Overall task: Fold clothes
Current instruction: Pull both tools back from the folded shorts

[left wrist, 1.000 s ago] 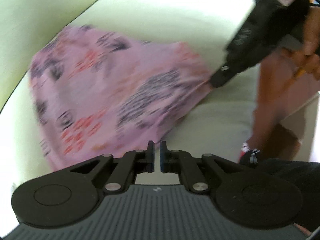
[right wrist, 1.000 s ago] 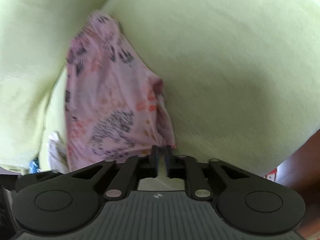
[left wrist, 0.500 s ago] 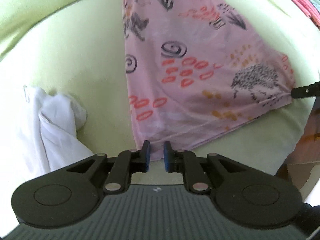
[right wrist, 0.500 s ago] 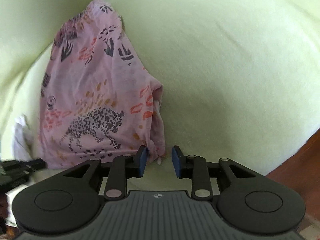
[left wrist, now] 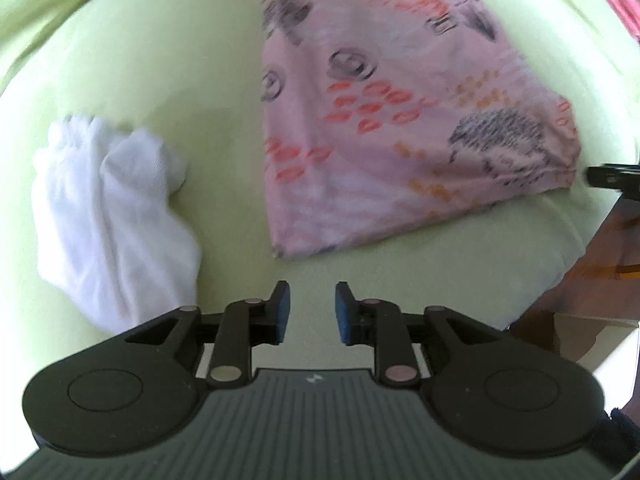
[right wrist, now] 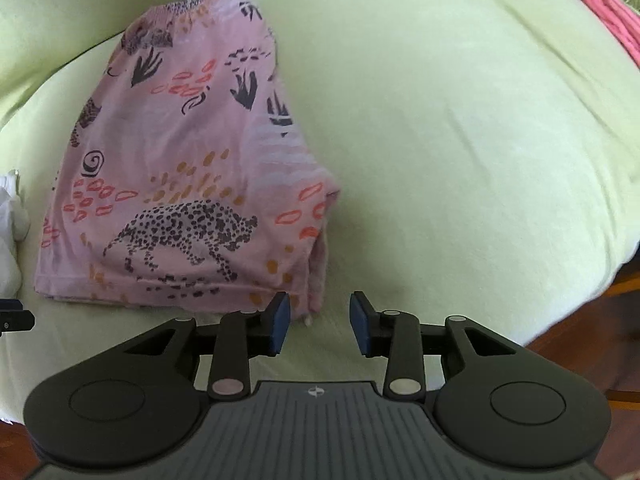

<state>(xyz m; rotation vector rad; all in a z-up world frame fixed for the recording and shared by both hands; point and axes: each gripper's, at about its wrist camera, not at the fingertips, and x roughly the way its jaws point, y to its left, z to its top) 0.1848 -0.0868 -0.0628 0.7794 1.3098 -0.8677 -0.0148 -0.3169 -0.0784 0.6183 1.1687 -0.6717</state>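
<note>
A pink patterned garment [left wrist: 392,128] lies folded flat on the pale green cushion [left wrist: 160,80]; it also shows in the right wrist view [right wrist: 180,184], with a leopard print near its front edge. My left gripper [left wrist: 309,312] is open and empty, just short of the garment's near corner. My right gripper [right wrist: 318,322] is open and empty, its left finger just in front of the garment's front right corner. The right gripper's tip [left wrist: 612,176] shows at the right edge of the left wrist view.
A crumpled white garment [left wrist: 112,220] lies on the cushion left of the pink one; a bit of it shows in the right wrist view [right wrist: 10,232]. A pink-red cloth [right wrist: 612,12] lies at the far right. The cushion's front edge drops to a wooden floor [right wrist: 592,328].
Both grippers let go of the pink garment and opened. The garment went from held up to lying flat on the cushion, and both grippers drew back from it.
</note>
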